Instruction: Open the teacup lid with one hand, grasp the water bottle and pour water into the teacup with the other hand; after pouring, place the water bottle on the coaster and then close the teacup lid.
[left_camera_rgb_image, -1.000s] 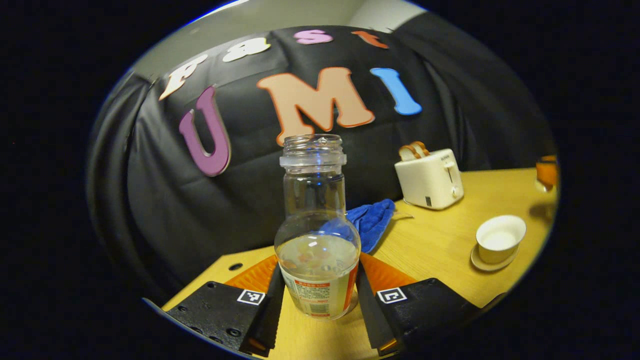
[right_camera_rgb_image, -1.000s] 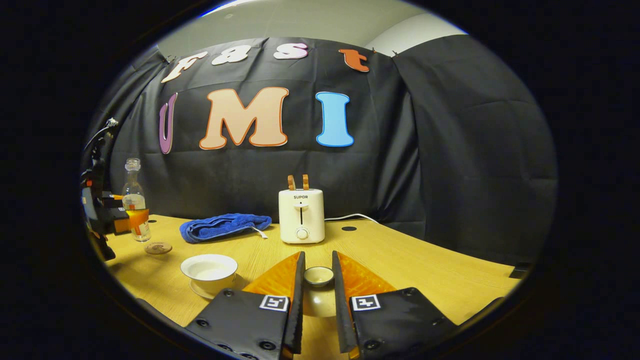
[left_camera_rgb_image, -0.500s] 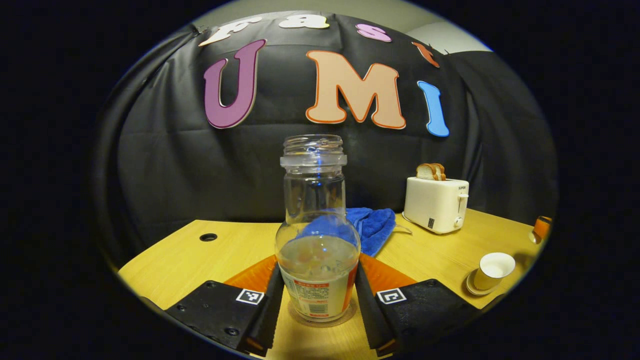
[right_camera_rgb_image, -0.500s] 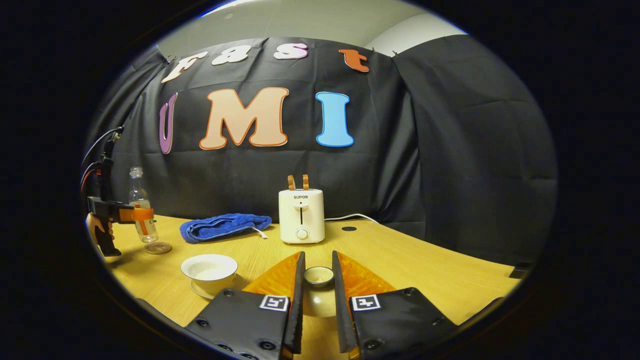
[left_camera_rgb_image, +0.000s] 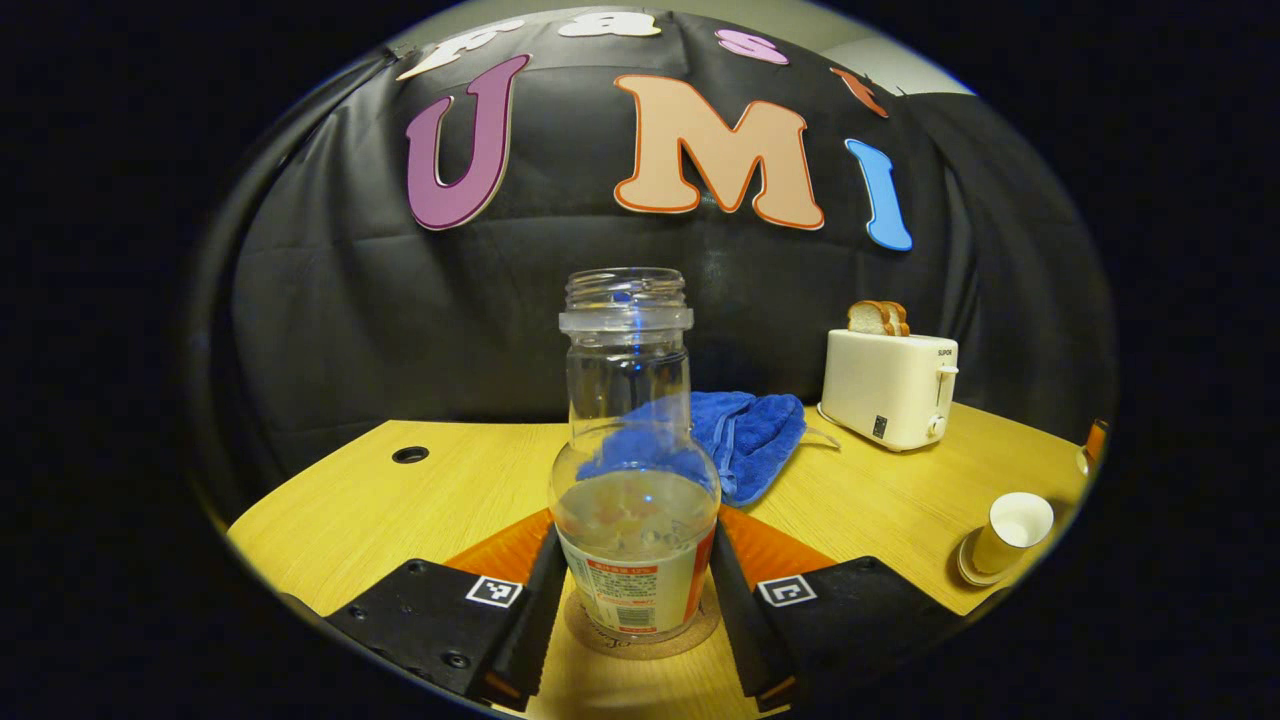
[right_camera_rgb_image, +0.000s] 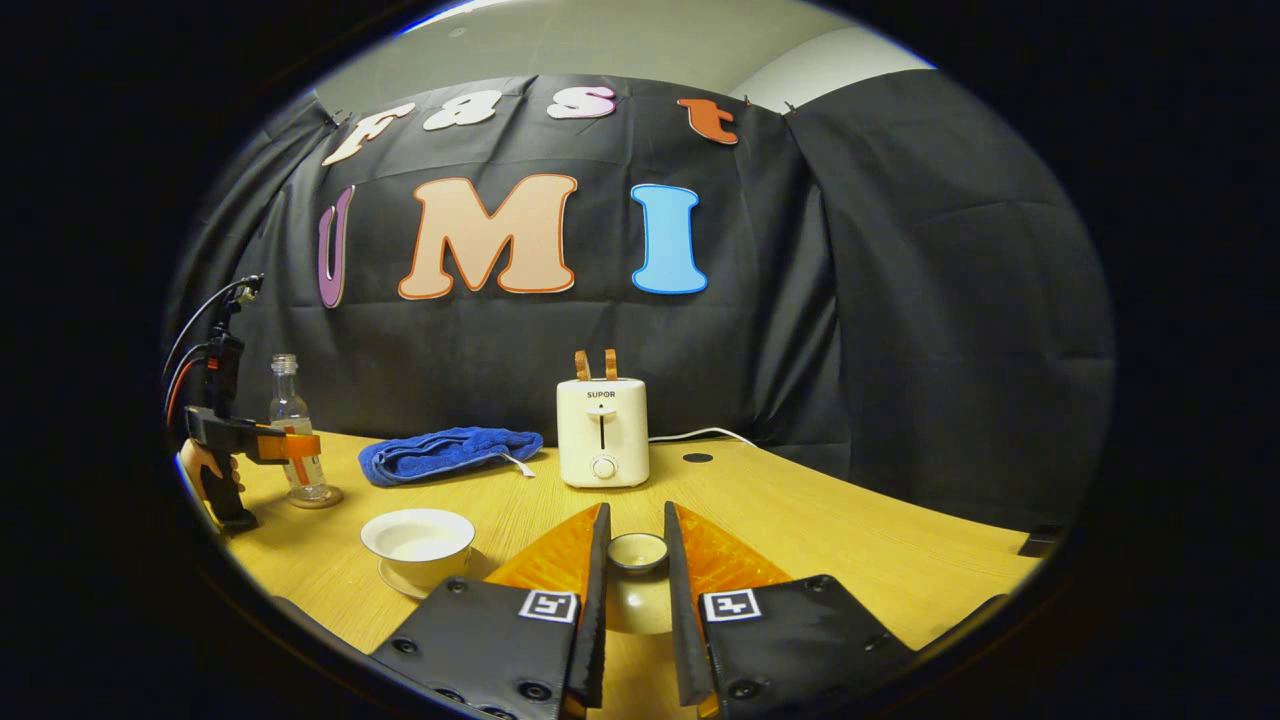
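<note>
In the left gripper view, the left tool (left_camera_rgb_image: 632, 600) pinches the water bottle (left_camera_rgb_image: 632, 470) between its 2 fingers, low on the labelled belly. The bottle is clear, uncapped and about half full, with a red and white label; it stands upright, mouth up, its base on the round brown coaster (left_camera_rgb_image: 640, 632) on the table (left_camera_rgb_image: 400, 500). The teacup (left_camera_rgb_image: 1012, 528) sits on its saucer at the far right, open and white inside. In the right gripper view, the right tool (right_camera_rgb_image: 630, 600) grips the small teacup lid (right_camera_rgb_image: 637, 590), knob facing forward, held above the table. At far left the bottle (right_camera_rgb_image: 293, 440) stands vertical on the coaster (right_camera_rgb_image: 315, 497), clasped by the left tool (right_camera_rgb_image: 285, 447); the open teacup (right_camera_rgb_image: 418, 545) rests near, between both tools.
</note>
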